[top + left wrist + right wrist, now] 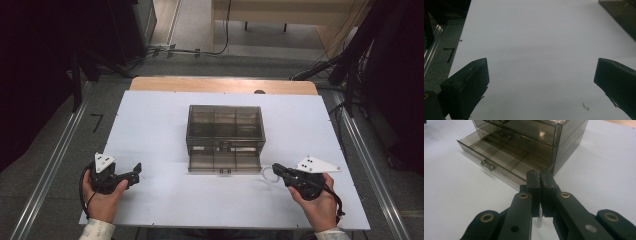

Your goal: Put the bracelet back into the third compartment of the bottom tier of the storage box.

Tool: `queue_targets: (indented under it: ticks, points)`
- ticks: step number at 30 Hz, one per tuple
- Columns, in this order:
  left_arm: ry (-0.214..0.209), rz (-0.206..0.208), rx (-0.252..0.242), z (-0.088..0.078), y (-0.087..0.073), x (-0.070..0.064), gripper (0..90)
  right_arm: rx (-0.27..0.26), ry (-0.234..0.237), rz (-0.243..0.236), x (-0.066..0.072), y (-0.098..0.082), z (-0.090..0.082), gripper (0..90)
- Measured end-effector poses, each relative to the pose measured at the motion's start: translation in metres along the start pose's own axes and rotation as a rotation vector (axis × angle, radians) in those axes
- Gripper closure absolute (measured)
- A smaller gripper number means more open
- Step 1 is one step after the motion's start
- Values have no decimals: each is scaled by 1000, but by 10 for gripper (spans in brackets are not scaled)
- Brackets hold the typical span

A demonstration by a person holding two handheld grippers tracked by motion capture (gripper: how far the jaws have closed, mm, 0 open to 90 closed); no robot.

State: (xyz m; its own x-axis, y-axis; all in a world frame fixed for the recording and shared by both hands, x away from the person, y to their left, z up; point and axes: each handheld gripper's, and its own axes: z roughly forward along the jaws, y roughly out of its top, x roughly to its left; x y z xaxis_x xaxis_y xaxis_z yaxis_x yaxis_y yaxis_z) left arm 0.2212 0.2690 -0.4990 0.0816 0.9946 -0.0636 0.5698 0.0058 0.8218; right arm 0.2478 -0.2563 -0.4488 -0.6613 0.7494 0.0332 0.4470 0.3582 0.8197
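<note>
A smoky translucent drawer box [225, 131] is seen at the middle of the white bench [150, 125], its bottom drawer [224, 162] pulled out toward the person. The right hand-held gripper [276, 170] is held just beside that drawer's right front corner, its jaws brought together on a small white ring [269, 174], which is seen pinched at their tips in the high view. The left hand-held gripper [136, 170] is held over bare bench, well apart from the box, jaws spread wide with nothing between them.
</note>
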Motion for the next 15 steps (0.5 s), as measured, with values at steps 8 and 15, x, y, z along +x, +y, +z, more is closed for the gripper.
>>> queue_targets:
  ticks: [8, 15]
  points:
    - [-3, -2, -1, 0, 0, 0, 0, -24, 9, -3, 4, 7, 1, 852]
    - [-4, -1, 1, 0, 0, 1, 0, -31, 10, -3, 5, 12, 5, 852]
